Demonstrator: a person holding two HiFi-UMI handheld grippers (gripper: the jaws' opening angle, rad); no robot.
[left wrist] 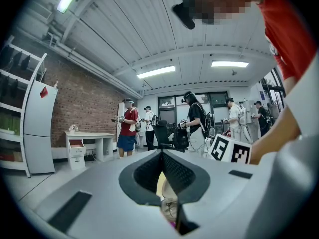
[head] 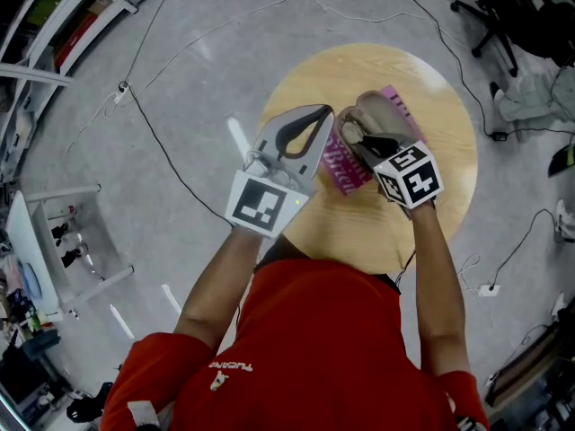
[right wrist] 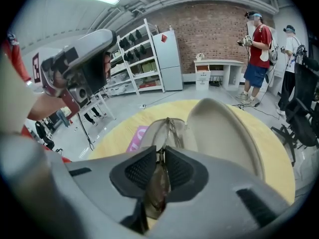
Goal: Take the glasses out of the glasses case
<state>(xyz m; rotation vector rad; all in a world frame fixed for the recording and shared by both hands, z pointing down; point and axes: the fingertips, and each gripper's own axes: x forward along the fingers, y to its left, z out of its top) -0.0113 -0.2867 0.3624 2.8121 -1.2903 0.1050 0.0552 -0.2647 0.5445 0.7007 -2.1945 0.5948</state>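
- Head view: shows right gripper (head: 364,138) tipped down into open glasses case (head: 377,110), on pink booklet (head: 345,174) atop round wooden table (head: 440,151); left gripper (head: 325,113) held level just beside it, over table's left edge.
- Left gripper view: shows jaw tips pressed together, clenched on nothing.
- Right gripper view: shows jaws clamped on glasses (right wrist: 158,183), one lens between pads, frame reaching over case's lower half, lid raised at right.

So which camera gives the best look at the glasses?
The right gripper view: the glasses sit close up between the right gripper's jaws, at the open case. The head view shows them small, the left gripper view only a sliver.
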